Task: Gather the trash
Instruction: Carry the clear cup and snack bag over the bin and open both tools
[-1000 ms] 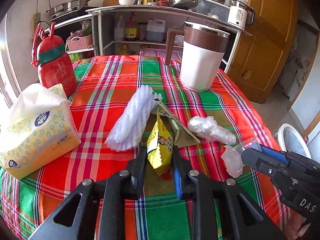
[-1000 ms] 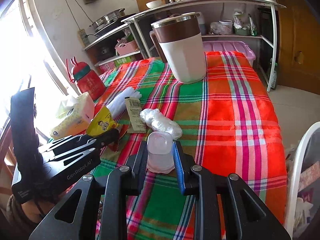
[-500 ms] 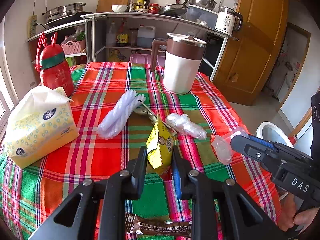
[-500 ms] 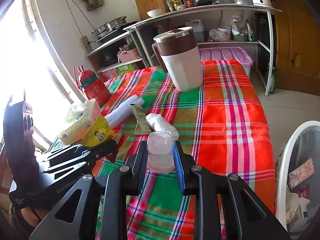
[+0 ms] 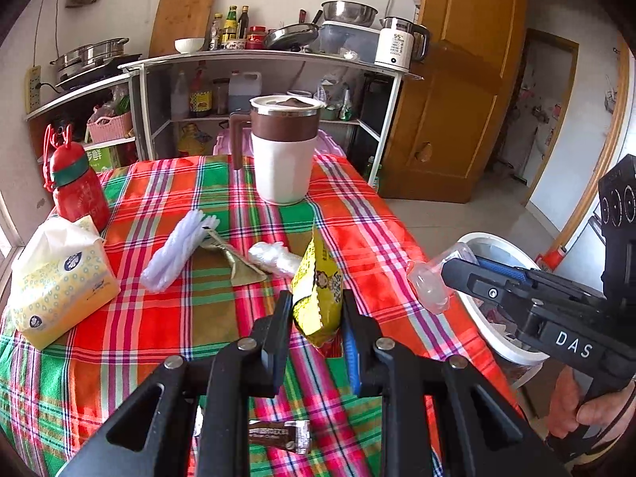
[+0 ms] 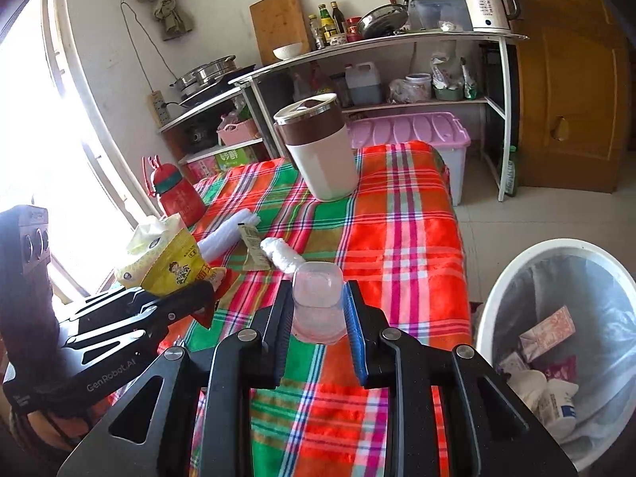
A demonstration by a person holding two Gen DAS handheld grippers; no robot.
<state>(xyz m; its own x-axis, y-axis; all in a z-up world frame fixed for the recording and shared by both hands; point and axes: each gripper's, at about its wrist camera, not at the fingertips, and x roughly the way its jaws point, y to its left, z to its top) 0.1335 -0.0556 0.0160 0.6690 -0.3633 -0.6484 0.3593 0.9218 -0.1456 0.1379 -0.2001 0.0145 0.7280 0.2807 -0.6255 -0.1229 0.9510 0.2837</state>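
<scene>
My left gripper point(image 5: 316, 310) is shut on a yellow snack wrapper point(image 5: 318, 290), held up above the plaid tablecloth point(image 5: 167, 318). My right gripper point(image 6: 318, 310) is shut on a clear plastic cup point(image 6: 317, 302), also lifted off the table. In the left wrist view the right gripper point(image 5: 445, 278) with the cup point(image 5: 427, 282) hangs at the right, beside the white trash bin point(image 5: 497, 342). The bin point(image 6: 505, 290), lined with a bag and holding several scraps, stands on the floor right of the table. A brown wrapper point(image 5: 278, 435) lies at the table's near edge.
On the table lie a white foam net point(image 5: 175, 250), a flattened beige packet point(image 5: 234, 258) and crumpled clear plastic point(image 5: 274, 256). A tissue pack point(image 5: 55, 282), a red bottle point(image 5: 77, 187) and a white-and-brown jug point(image 5: 284, 151) stand there too. Shelves line the far wall.
Both grippers have pulled back and risen from the table with their loads. The bin has come into fuller view at the right, and the brown wrapper now shows below the left gripper.
</scene>
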